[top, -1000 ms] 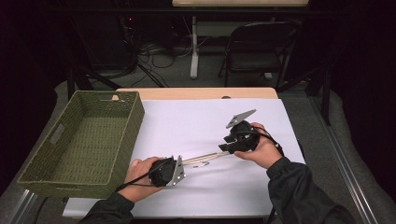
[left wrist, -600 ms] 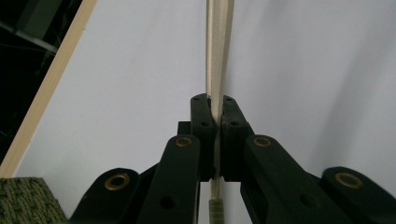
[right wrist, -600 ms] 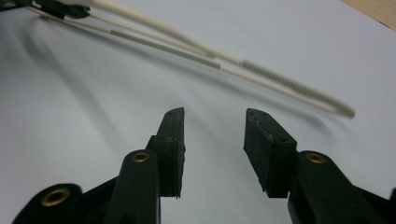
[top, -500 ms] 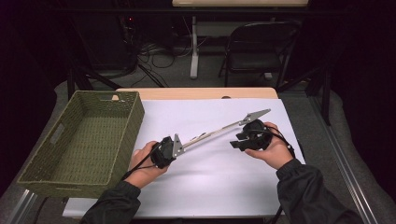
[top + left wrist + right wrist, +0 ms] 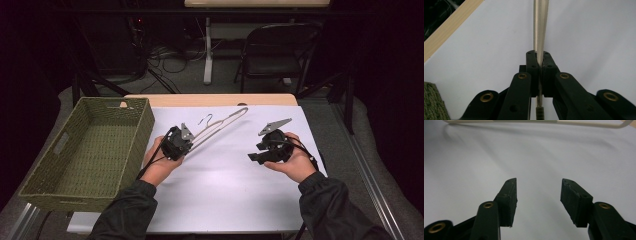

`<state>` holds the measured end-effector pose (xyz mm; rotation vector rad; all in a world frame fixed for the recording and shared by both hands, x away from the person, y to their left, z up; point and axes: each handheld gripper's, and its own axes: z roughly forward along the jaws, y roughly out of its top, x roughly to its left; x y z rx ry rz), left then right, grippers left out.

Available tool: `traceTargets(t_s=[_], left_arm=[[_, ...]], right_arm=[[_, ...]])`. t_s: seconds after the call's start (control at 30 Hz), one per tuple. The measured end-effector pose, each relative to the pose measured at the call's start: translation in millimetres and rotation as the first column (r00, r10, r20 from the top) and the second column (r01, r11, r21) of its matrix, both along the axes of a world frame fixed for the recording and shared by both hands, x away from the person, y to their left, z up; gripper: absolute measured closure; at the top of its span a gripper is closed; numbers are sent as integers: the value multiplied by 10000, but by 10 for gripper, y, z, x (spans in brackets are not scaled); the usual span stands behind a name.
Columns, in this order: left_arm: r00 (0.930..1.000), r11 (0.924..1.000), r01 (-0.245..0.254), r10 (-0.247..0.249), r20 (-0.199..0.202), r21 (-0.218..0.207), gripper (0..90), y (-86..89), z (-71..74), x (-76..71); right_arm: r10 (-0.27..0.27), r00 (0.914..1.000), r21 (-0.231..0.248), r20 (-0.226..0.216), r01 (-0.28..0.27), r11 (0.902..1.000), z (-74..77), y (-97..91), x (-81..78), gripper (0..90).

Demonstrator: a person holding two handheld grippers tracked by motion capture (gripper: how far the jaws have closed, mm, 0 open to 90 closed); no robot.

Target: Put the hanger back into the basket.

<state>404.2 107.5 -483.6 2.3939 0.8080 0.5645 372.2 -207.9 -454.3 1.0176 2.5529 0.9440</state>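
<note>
Left gripper (image 5: 176, 145) is pinched tight on the near end of a thin metal hanger (image 5: 220, 125), pads (image 5: 534, 67) pressed together on the wire with the 2 rods running straight out from between them in the left gripper view. In the high view the hanger slants from that gripper up and to the right across the white sheet (image 5: 225, 190), its small hook (image 5: 206, 119) sticking up near the middle and its rounded far end close to the wooden tabletop (image 5: 210, 99) edge at the far side. It is gripped at 1 end only; whether the far end touches the sheet or floats above it is hard to tell. Right gripper (image 5: 260, 156) sits to the right, well apart from the hanger, jaws spread with nothing between them; they have just been opening. In the right gripper view the 2 black pads (image 5: 510, 197) stand wide over bare white sheet, and the pale hanger bar (image 5: 524, 122) runs across the top edge, far from the pads. Grey three-cornered plate (image 5: 274, 125) on the right gripper points up and right. Green woven basket (image 5: 75, 150) stands at the left of the tabletop, just beside the left hand (image 5: 159, 162), apart from the hanger. Right hand (image 5: 295, 162) rests low over the sheet at the right. Folding chair (image 5: 277, 50) stands on the floor beyond the tabletop.
</note>
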Motion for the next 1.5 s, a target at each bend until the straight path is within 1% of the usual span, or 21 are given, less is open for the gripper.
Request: traceTargets(t_s=[0.1, 0.13, 0.17, 0.2, 0.3, 0.37, 0.43, 0.6, 0.67, 0.7, 0.73, 0.77, 0.8, 0.97, 1.13, 1.3, 1.37, 1.4, 1.43, 1.47, 1.5], left_arm=[[9995, 9995, -210, 204, -236, -253, 874, 14, 21, 73], [9978, 9978, -454, 430, -498, -480, 874, 25, 50, 133], [9978, 9978, -454, 430, -498, -480, 874, 25, 50, 133], [9964, 9959, -644, 606, -598, -631, 874, 33, 76, 172], [9930, 9921, -880, 803, -863, -897, 874, 53, 108, 221], [9855, 9847, -1235, 1072, -1314, -1229, 874, 79, 150, 291], [9832, 9826, -1335, 1150, -1416, -1289, 874, 88, 173, 311], [9756, 9708, -1688, 1399, -1691, -1703, 874, 158, 398, 368], [9722, 9622, -1857, 1505, -1791, -1994, 874, 229, 590, 381], [9722, 9622, -1857, 1505, -1791, -1994, 874, 229, 590, 381], [9681, 9566, -1942, 1511, -1998, -2174, 874, 283, 720, 394], [9681, 9566, -1942, 1511, -1998, -2174, 874, 283, 720, 394], [9643, 9543, -2023, 1548, -2150, -2202, 874, 336, 846, 417], [9606, 9537, -2094, 1594, -2277, -2158, 874, 458, 1070, 470], [9561, 9431, -2357, 1816, -2301, -2348, 874, 678, 1336, 511], [9565, 9423, -2477, 2008, -2116, -2250, 874, 950, 1586, 498], [9609, 9521, -2369, 2003, -1911, -1934, 874, 1069, 1647, 469], [9610, 9592, -2306, 1981, -1932, -1634, 874, 1219, 1659, 441], [9610, 9592, -2306, 1981, -1932, -1634, 875, 1219, 1659, 441], [9609, 9663, -2281, 2036, -1878, -1194, 874, 1382, 1631, 399], [9609, 9663, -2281, 2036, -1878, -1194, 875, 1382, 1631, 399]], right_arm=[[24, 10000, -84, -79, -24, 10000, -17, 3, 11, 454], [61, 9993, -474, -359, -78, 9988, 0, -1, 17, 441], [61, 9993, -474, -359, -78, 9988, 0, -1, 17, 441], [9, 10000, -55, -30, -9, 10000, -41, 15, 23, 441], [44, 9999, -118, -92, -45, 9999, -36, 17, 23, 440], [66, 9999, -139, -81, -68, 9999, -40, 24, 24, 440], [56, 9999, -156, -100, -57, 9999, -42, 27, 23, 440], [91, 9999, -190, -110, -93, 9998, -42, 26, 17, 440], [71, 9999, -200, -113, -73, 9998, -45, 23, 20, 440], [71, 9999, -200, -113, -73, 9998, -45, 23, 20, 440], [96, 9999, -200, -128, -98, 9998, -45, 21, 24, 440], [96, 9999, -200, -128, -98, 9998, -45, 21, 24, 440], [58, 9999, -206, -142, -61, 9998, -45, 31, 21, 440], [153, 9997, -328, -192, -159, 9993, -42, 49, 19, 440], [167, 9998, -281, -125, -171, 9995, -56, 56, 30, 440], [190, 9997, -298, -126, -194, 9994, -71, 51, 41, 440], [168, 9998, -254, -98, -171, 9995, -75, 57, 39, 440], [182, 9998, -266, -107, -185, 9995, -69, 61, 33, 441], [182, 9998, -266, -107, -185, 9995, -69, 61, 33, 441], [215, 9997, -345, -137, -219, 9992, -66, 61, 30, 440], [215, 9997, -345, -137, -219, 9992, -66, 61, 30, 440]])
